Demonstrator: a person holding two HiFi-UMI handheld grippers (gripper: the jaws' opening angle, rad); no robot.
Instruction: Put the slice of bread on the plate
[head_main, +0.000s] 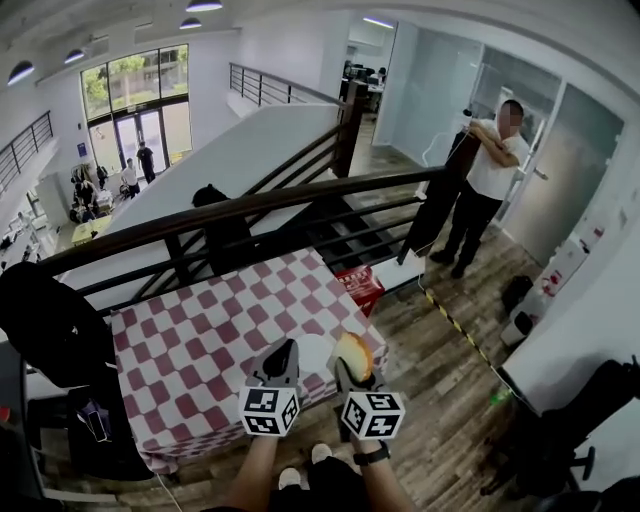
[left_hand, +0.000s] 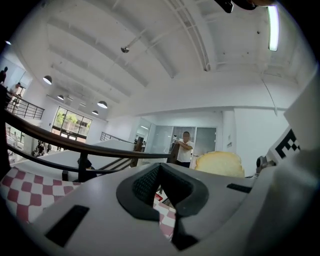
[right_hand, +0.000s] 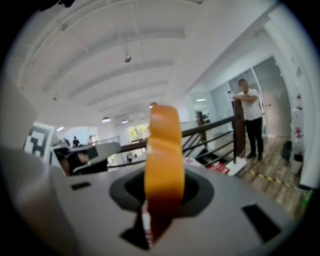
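My right gripper (head_main: 351, 371) is shut on a slice of bread (head_main: 354, 354) and holds it upright over the near right corner of the red-and-white checked table (head_main: 200, 340). The right gripper view shows the slice (right_hand: 164, 160) edge-on, its brown crust clamped between the jaws of the right gripper (right_hand: 162, 200). A white plate (head_main: 314, 352) lies on the cloth between the two grippers, partly hidden. My left gripper (head_main: 282, 354) hovers just left of it, shut and holding nothing. In the left gripper view, the bread (left_hand: 219, 164) shows to the right beyond my left gripper (left_hand: 161, 192).
A dark railing (head_main: 250, 210) runs behind the table, with stairs beyond. A person (head_main: 485, 180) stands by the door at the back right. A red box (head_main: 360, 286) sits on the wooden floor by the table's far right corner. Dark bags (head_main: 50, 320) crowd the left side.
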